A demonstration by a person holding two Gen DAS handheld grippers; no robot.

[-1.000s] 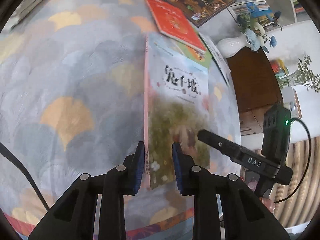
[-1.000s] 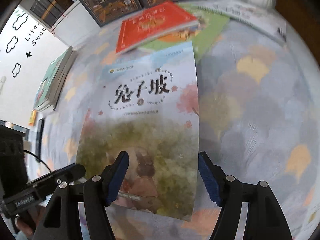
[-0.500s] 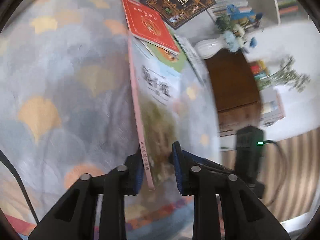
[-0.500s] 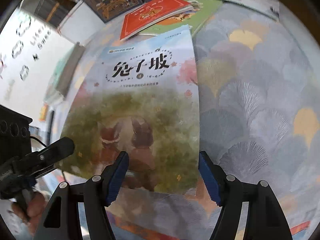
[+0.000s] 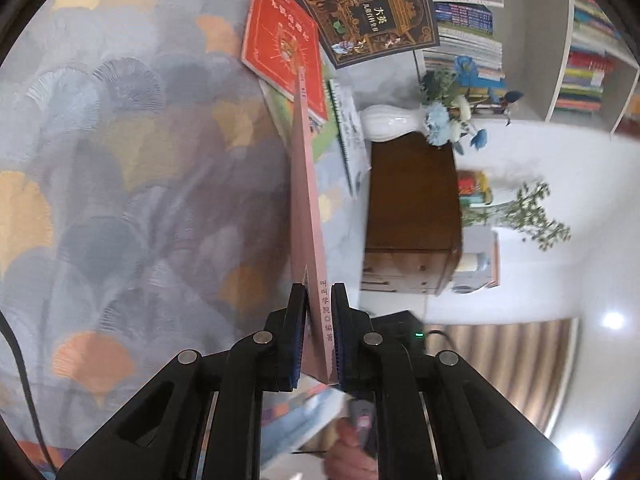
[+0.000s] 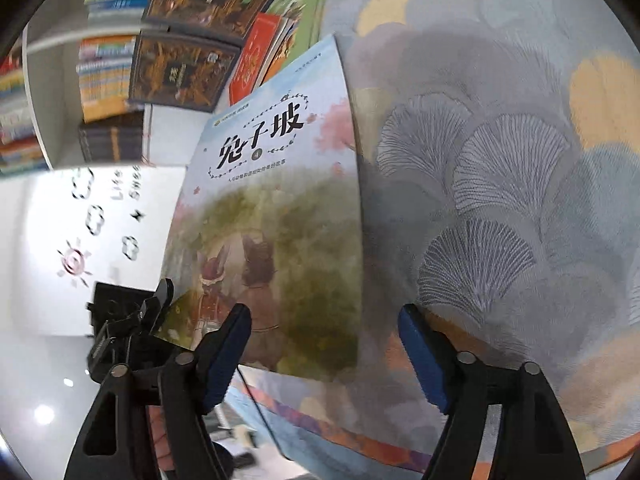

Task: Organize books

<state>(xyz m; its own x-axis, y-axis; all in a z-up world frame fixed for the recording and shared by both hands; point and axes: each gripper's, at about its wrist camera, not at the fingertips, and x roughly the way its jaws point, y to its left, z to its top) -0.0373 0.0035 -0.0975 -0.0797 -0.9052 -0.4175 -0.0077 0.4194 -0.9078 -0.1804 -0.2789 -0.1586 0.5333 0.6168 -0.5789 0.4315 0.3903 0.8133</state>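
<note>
Left wrist view: the left gripper is clamped on the pink spine of the rabbit book; the book is seen edge-on, running straight away from the fingers, lifted off the rug
Left fingers: pressed together on the spine near its lower end, one blue pad on each side
Other books, left view: a red book lies flat on the rug past the far end of the held book; a dark ornate book lies just beyond it, overlapping its corner; a spiral-bound book lies at the rug's edge
Surroundings, left view: a white vase with blue flowers beside a brown cabinet; shelves of books behind

Right wrist view: the rabbit book shows its front cover, standing tilted off the rug; the left gripper grips its lower left corner
Right gripper: fingers wide apart, holding nothing; the book's lower edge sits just beyond and between them, not touched as far as can be told
Other books, right view: the red book and two dark ornate books lie behind the held book's top edge
</note>
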